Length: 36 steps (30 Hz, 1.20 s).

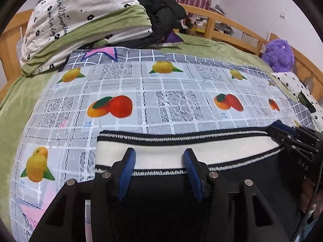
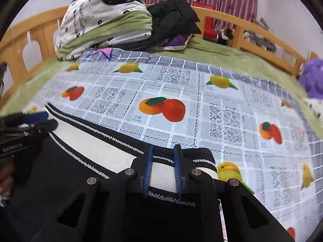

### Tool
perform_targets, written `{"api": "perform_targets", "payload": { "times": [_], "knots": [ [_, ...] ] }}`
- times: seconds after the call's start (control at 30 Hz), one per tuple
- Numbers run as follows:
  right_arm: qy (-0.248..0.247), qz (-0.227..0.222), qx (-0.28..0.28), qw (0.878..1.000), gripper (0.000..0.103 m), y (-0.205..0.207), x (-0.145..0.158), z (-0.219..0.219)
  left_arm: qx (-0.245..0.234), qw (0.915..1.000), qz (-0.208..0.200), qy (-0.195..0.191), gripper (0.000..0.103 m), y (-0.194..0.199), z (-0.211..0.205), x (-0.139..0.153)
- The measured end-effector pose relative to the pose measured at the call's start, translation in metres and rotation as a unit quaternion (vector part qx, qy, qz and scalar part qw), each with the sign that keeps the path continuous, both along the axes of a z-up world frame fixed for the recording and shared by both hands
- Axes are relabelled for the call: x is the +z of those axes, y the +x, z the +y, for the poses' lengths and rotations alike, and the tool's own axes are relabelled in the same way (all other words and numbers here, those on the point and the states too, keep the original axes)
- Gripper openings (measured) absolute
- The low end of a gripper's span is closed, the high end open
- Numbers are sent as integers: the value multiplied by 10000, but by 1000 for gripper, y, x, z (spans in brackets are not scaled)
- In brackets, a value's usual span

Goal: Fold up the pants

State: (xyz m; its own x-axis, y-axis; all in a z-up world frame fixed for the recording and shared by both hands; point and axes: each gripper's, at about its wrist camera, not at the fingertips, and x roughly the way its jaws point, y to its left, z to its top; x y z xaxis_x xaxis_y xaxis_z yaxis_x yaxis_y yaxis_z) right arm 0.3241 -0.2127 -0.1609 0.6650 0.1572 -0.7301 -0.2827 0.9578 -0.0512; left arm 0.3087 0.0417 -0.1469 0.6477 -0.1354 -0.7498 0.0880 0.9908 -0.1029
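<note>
Black pants (image 1: 252,177) lie flat on the fruit-print cloth, their white waistband (image 1: 212,153) with black-and-white stitched edges running left to right. My left gripper (image 1: 158,155) is open, its blue pads spread wide over the band's left part with nothing pinched. My right gripper (image 2: 163,151) sits at the band's right end near the pants' corner (image 2: 210,155). Its jaws are narrow and the waistband (image 2: 97,147) lies flat between the pads, not bunched. Each gripper also shows in the other's view: the right gripper (image 1: 282,135) and the left gripper (image 2: 44,120).
The fruit-print cloth (image 2: 201,92) covers a green bed sheet (image 1: 212,48). At the back are a folded flowered quilt (image 1: 80,26) and a black jacket (image 1: 161,18). A purple plush toy (image 1: 279,54) sits at the right by the wooden bed rail (image 2: 252,28).
</note>
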Motion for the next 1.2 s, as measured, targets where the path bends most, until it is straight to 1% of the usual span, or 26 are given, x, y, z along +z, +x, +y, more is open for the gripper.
{"api": "perform_targets", "payload": {
  "times": [0.07, 0.1, 0.13, 0.2, 0.27, 0.3, 0.33, 0.4, 0.43, 0.47, 0.53, 0.57, 0.63, 0.67, 0.77, 0.87, 0.9, 0.93, 0.97, 1.0, 1.03, 1.1, 1.13, 1.17, 1.2],
  "knots": [
    [45, -44, -71, 10000, 19, -9, 8, 0, -134, 9998, 119, -84, 48, -13, 3, 7],
    [94, -60, -127, 9999, 20, -17, 12, -1, -291, 9992, 212, -165, 48, -26, 4, 10],
    [155, -59, -164, 9997, 23, -25, 16, 0, -384, 9988, 247, -197, 49, -37, 5, 10],
    [311, -11, -120, 9994, 26, -51, 22, -1, -598, 9972, 399, -196, 50, -63, 2, 7],
    [432, 118, -17, 9990, 26, -79, 22, 1, -791, 9941, 646, -359, 50, -91, 2, -1],
    [455, 179, 28, 9988, 26, -96, 19, 2, -793, 9939, 655, -395, 50, -106, 4, -4],
    [411, 193, 46, 9990, 27, -109, 15, 3, -766, 9948, 588, -318, 50, -123, 6, -6],
    [57, -106, 45, 9999, 27, -142, 8, -2, -727, 9964, 411, -111, 51, -154, 14, -8],
    [-167, -147, 26, 9997, 26, -156, 4, -6, -623, 9976, 296, -91, 52, -171, 23, -7],
    [-207, -61, 16, 9998, 26, -164, 1, -12, -567, 9979, 311, -99, 52, -181, 30, -5],
    [-17, 167, -75, 9998, 26, -176, -1, -28, -505, 9980, 374, -60, 52, -205, 44, -2],
    [106, 289, -200, 9993, 26, -182, 0, -38, -546, 9977, 390, -80, 52, -215, 48, -1],
    [288, 356, -319, 9984, 26, -191, 3, -48, -679, 9970, 373, -87, 52, -236, 53, -1],
    [483, 366, -360, 9975, 26, -198, 5, -53, -690, 9970, 350, 5, 52, -244, 53, -3],
    [755, 329, -416, 9957, 30, -209, 5, -58, -735, 9961, 280, 401, 52, -253, 48, -9],
    [807, 368, -422, 9952, 30, -211, -3, -54, -903, 9936, 291, 604, 52, -250, 38, -13],
    [793, 400, -439, 9951, 30, -211, -6, -52, -917, 9927, 242, 750, 52, -248, 33, -15],
    [766, 414, -460, 9951, 31, -211, -9, -51, -930, 9906, 122, 998, 51, -246, 25, -17],
    [726, 402, -477, 9954, 31, -211, -13, -49, -864, 9884, -33, 1251, 26, -244, 21, -17],
    [708, 396, -485, 9955, 31, -209, -15, -49, -723, 9877, -174, 1373, 17, -243, 21, -16],
    [691, 420, -528, 9953, 31, -208, -18, -49, -594, 9923, -224, 1062, 16, -242, 28, -11],
    [744, 466, -589, 9944, 31, -208, -19, -53, -381, 9979, -288, 448, 16, -244, 43, -5],
    [787, 472, -596, 9940, 31, -209, -19, -54, -318, 9985, -222, 389, 16, -244, 44, -9],
    [801, 485, -598, 9938, 31, -210, -19, -54, -252, 9986, -117, 456, 16, -245, 42, -17],
    [773, 490, -592, 9940, 31, -210, -19, -54, -232, 9981, -95, 569, 17, -246, 39, -23]
  ]
}}
